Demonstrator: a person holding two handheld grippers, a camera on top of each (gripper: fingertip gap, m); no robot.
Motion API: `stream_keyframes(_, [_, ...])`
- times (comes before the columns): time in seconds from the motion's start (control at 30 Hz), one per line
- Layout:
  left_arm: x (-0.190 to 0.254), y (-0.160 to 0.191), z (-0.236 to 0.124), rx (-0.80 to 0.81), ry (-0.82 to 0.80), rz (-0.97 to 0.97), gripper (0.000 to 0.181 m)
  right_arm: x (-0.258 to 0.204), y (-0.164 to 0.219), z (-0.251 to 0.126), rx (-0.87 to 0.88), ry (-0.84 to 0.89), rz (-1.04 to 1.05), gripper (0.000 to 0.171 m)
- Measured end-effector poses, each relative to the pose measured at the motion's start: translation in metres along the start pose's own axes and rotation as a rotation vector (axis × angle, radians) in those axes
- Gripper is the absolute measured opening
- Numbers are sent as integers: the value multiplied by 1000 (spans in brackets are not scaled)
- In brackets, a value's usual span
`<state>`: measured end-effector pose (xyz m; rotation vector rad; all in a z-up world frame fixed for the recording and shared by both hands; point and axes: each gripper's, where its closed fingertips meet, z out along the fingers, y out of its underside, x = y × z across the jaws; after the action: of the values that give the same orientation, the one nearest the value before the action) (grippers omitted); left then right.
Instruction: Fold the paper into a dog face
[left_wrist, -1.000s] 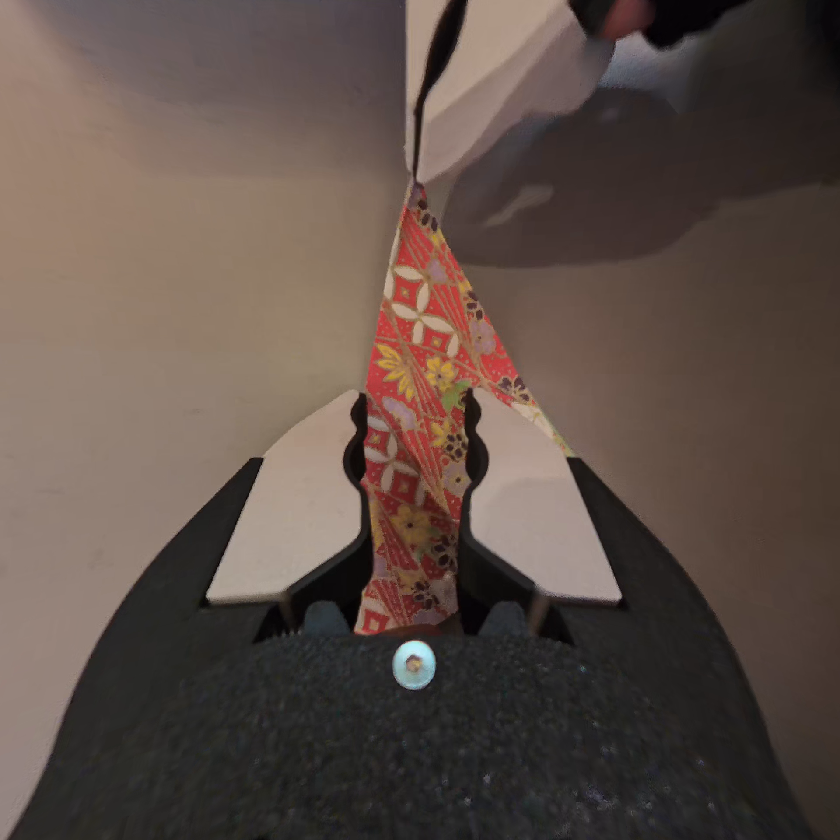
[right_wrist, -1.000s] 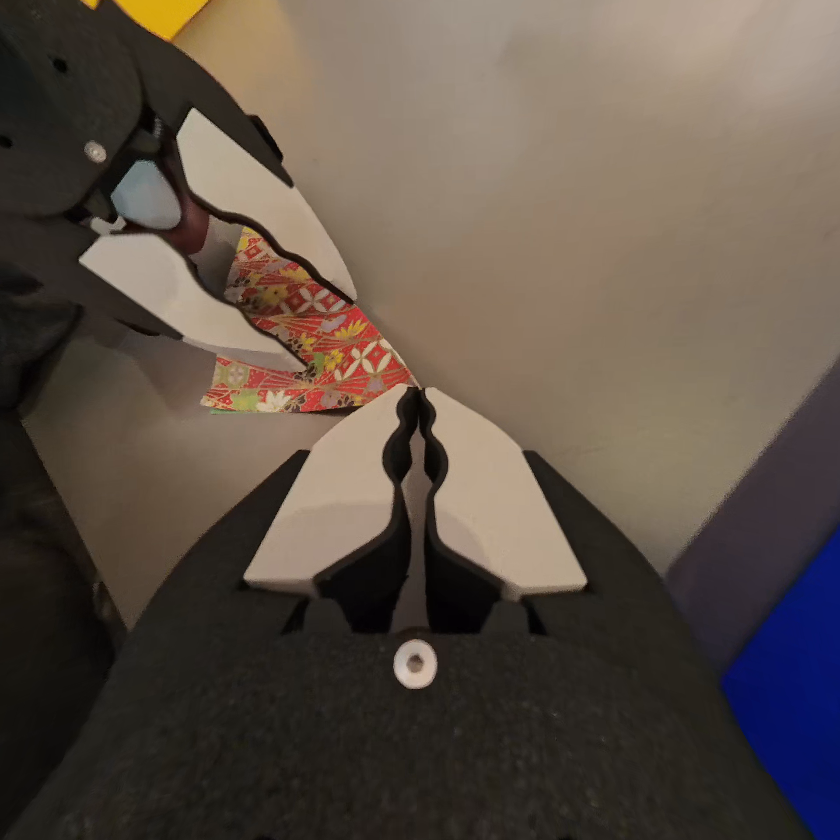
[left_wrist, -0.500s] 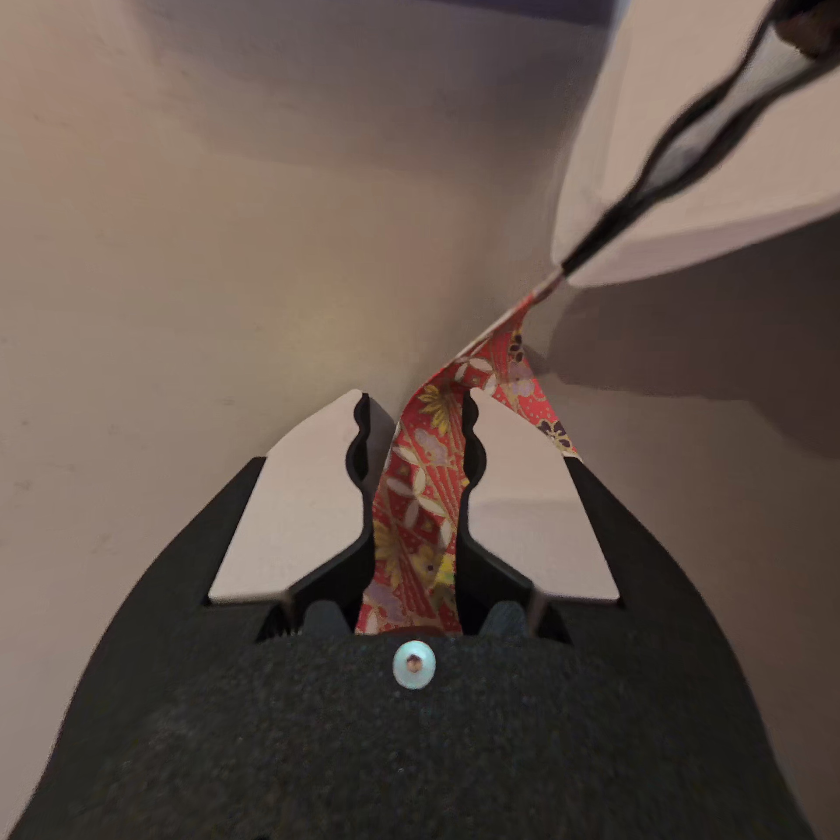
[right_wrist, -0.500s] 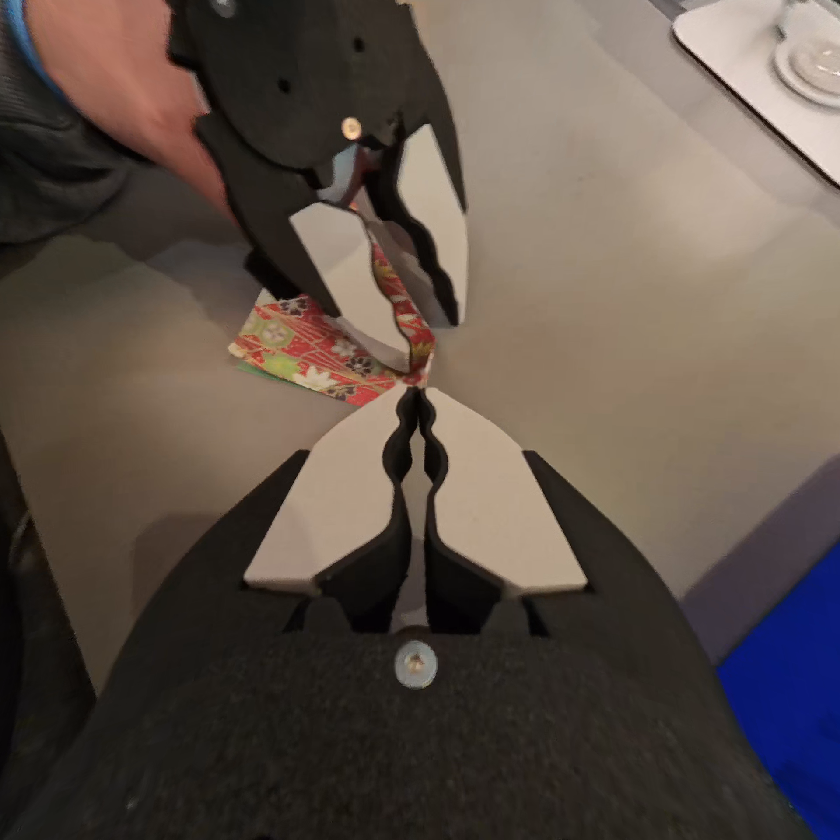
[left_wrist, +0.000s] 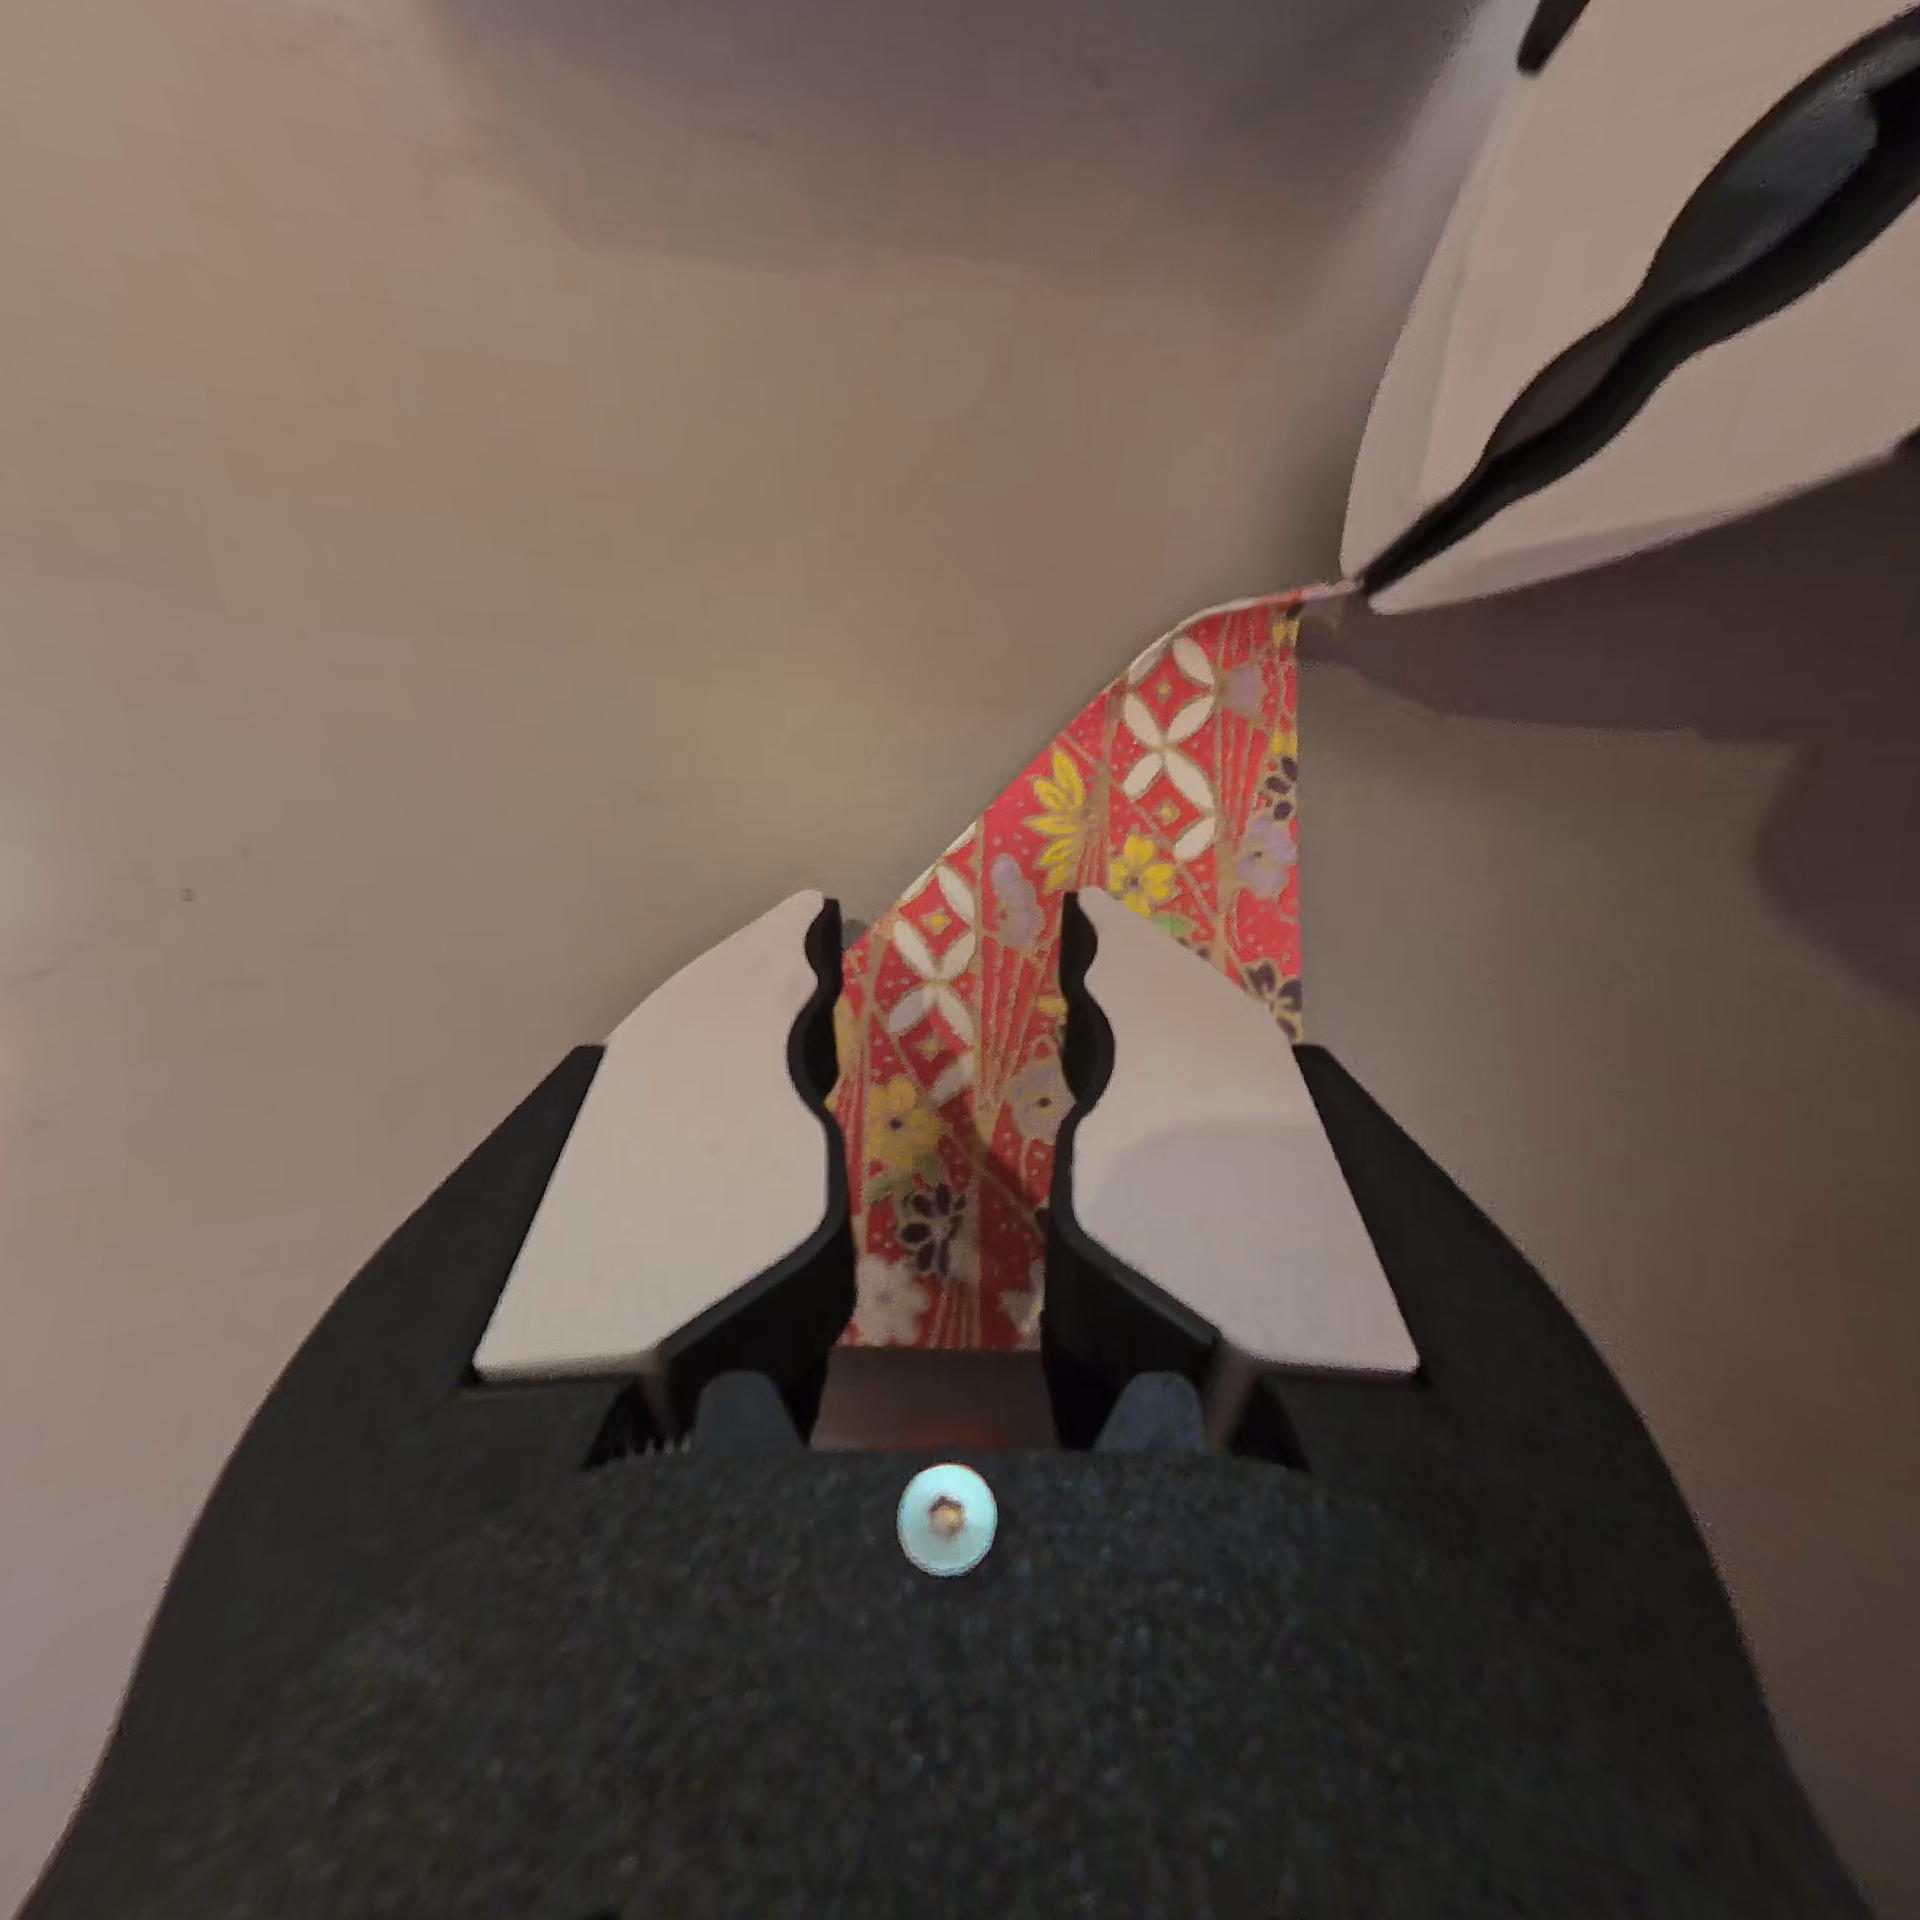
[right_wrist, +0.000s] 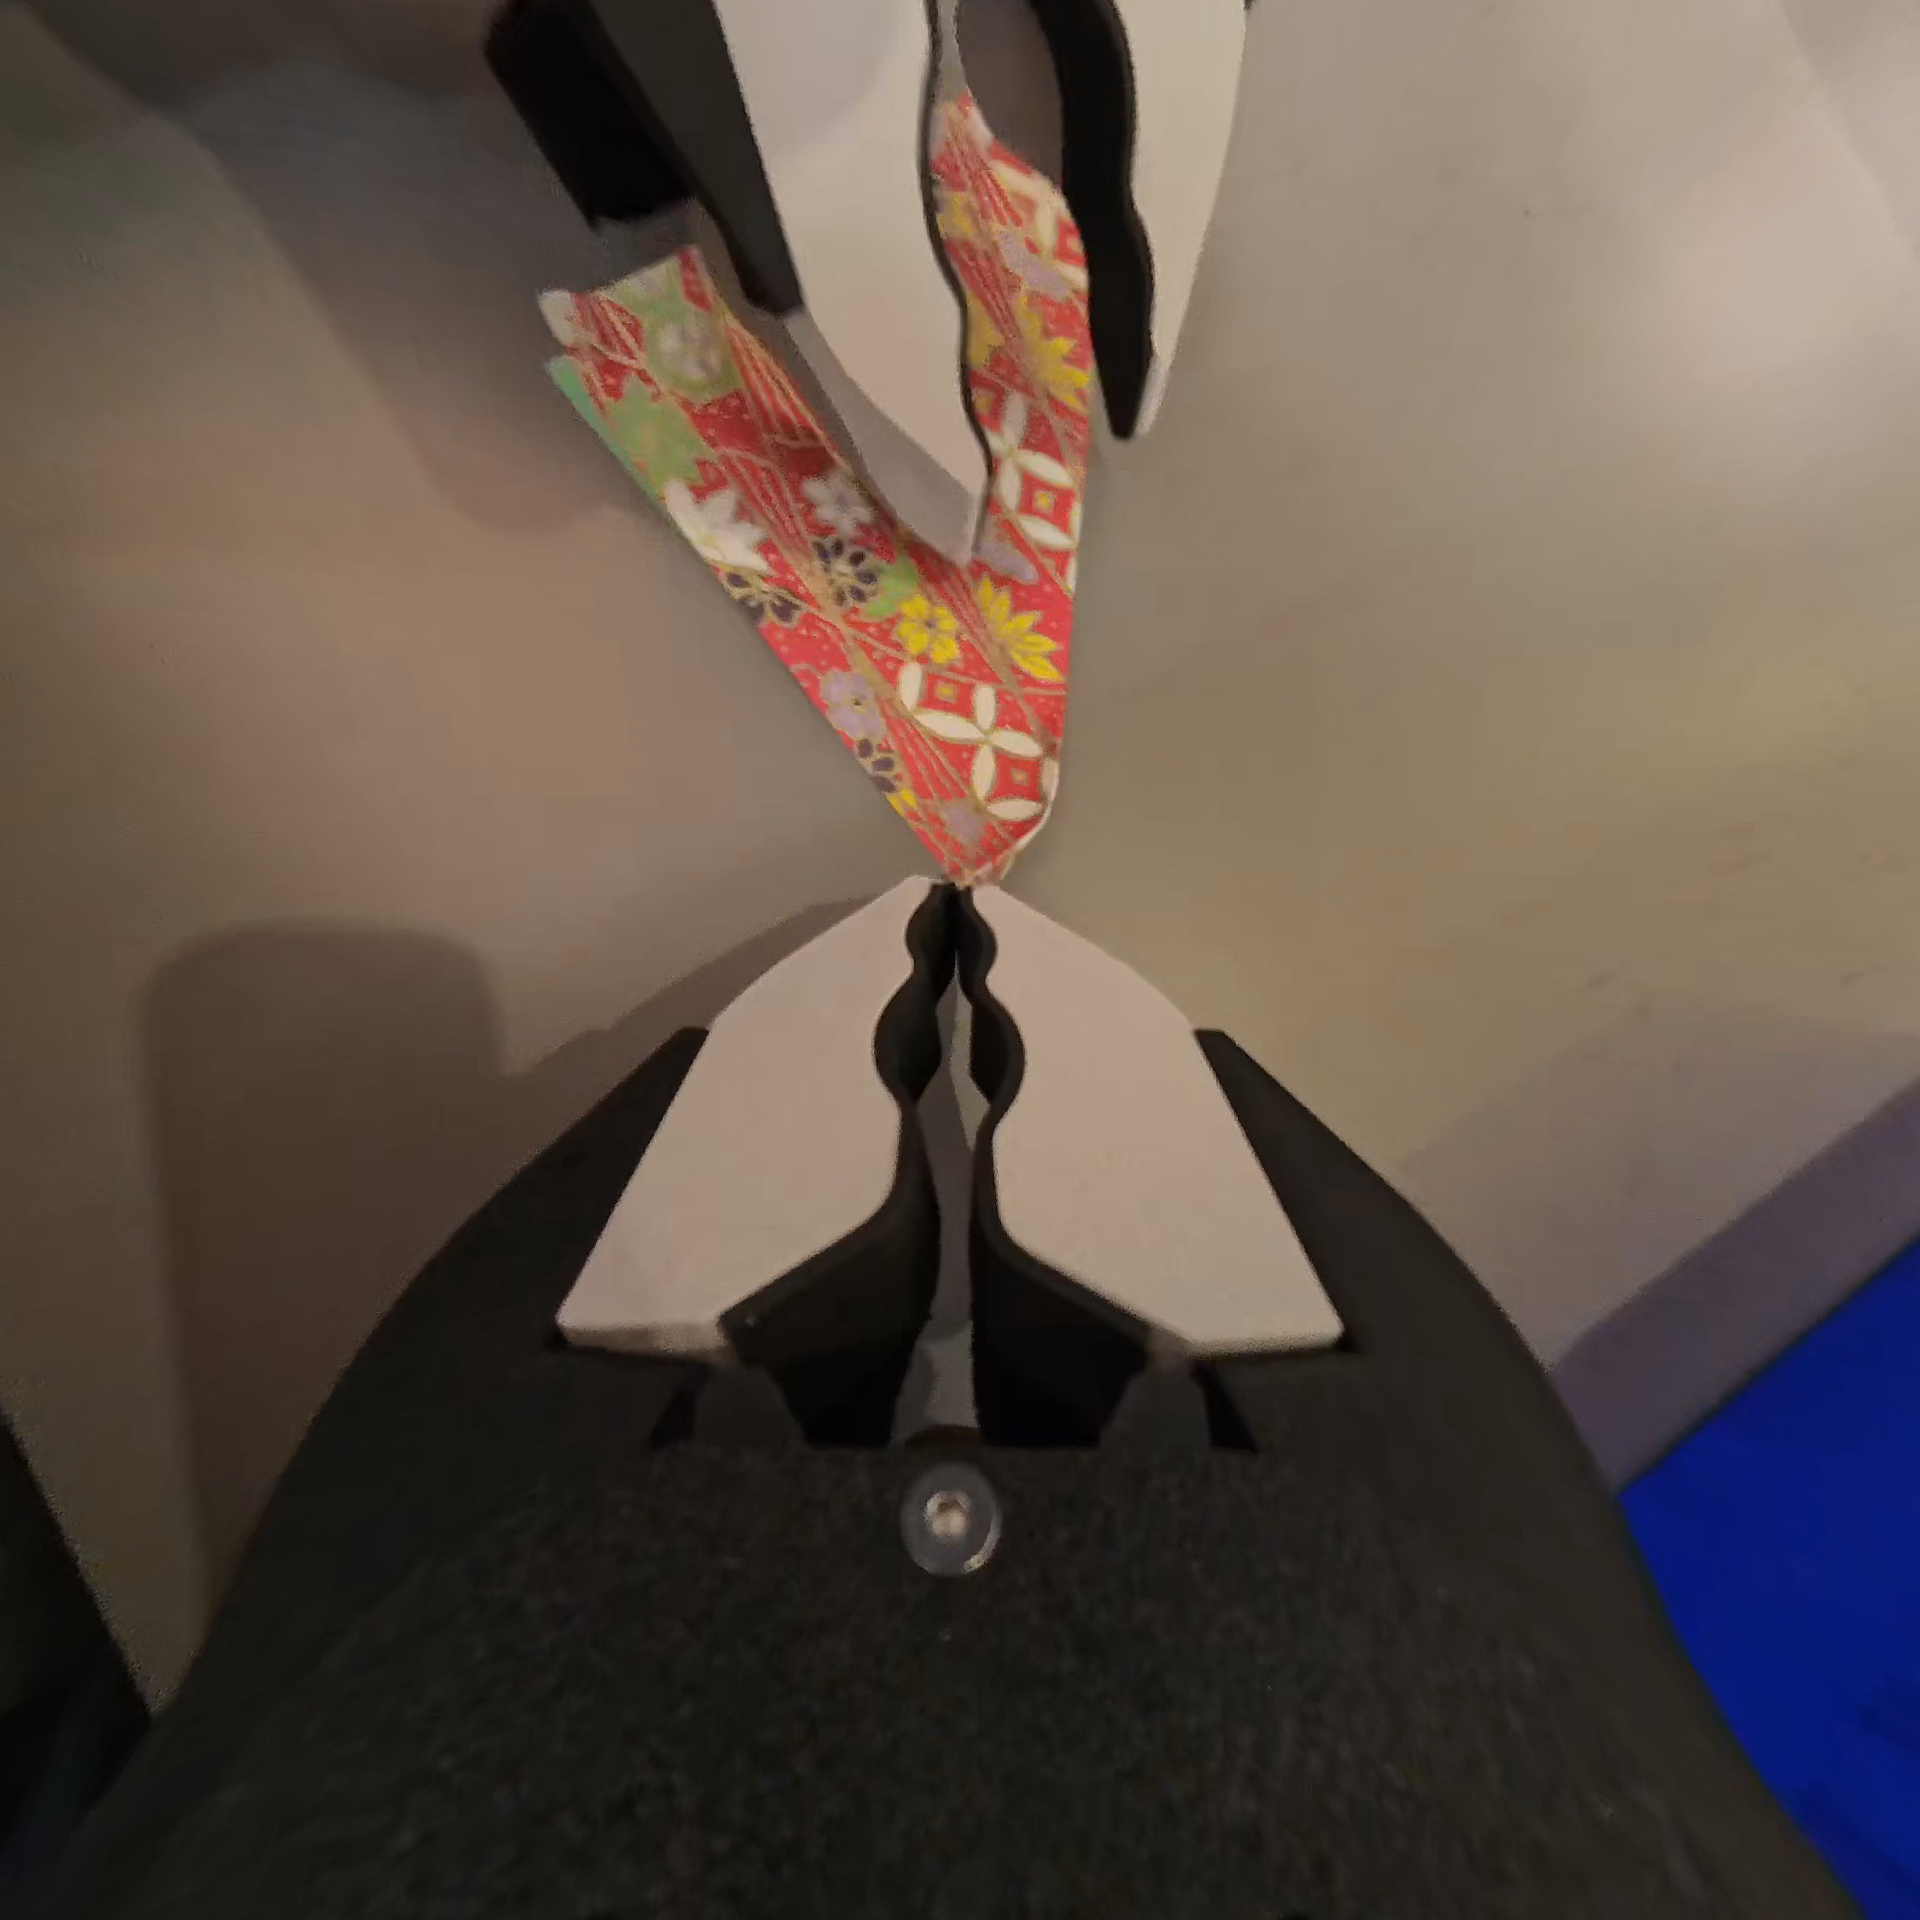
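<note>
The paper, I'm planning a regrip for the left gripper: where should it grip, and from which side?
A judgement: grip the paper on the flat patterned band beside its fold, coming edge-on from the end opposite the right gripper, which pinches the pointed corner. The left gripper straddles that band, jaws apart.

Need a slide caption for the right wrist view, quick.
Right gripper pinches the patterned paper by its corner while the left gripper's open fingers straddle it.

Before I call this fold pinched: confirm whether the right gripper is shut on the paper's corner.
Yes, the right gripper has its tips closed on the paper's pointed corner.
</note>
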<state>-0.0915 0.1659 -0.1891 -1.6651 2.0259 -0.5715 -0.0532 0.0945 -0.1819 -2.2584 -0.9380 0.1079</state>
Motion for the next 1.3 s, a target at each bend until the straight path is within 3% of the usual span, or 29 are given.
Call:
stream_keyframes(0.23, [22, -16, -16, 96, 138, 111, 21, 25, 3, 3, -20, 46, 8, 0])
stream_keyframes(0.33, [25, -15, -11, 86, 175, 53, 26, 27, 2, 4, -24, 50, 8, 0])
stream_keyframes(0.43, [27, -13, -3, 69, 187, -6, 42, 27, 3, 4, -24, 51, 11, 0])
stream_keyframes(0.73, [34, -7, 6, 72, 183, -43, 38, 25, -4, 0, 7, 50, -8, 0])
stream_keyframes(1.03, [31, -8, 7, 96, 137, -50, 32, -26, -26, 6, 47, -59, -185, 0])
stream_keyframes(1.3, [28, 4, -2, 6, 185, 12, 47, -7, -10, 6, -10, -9, -126, 0])
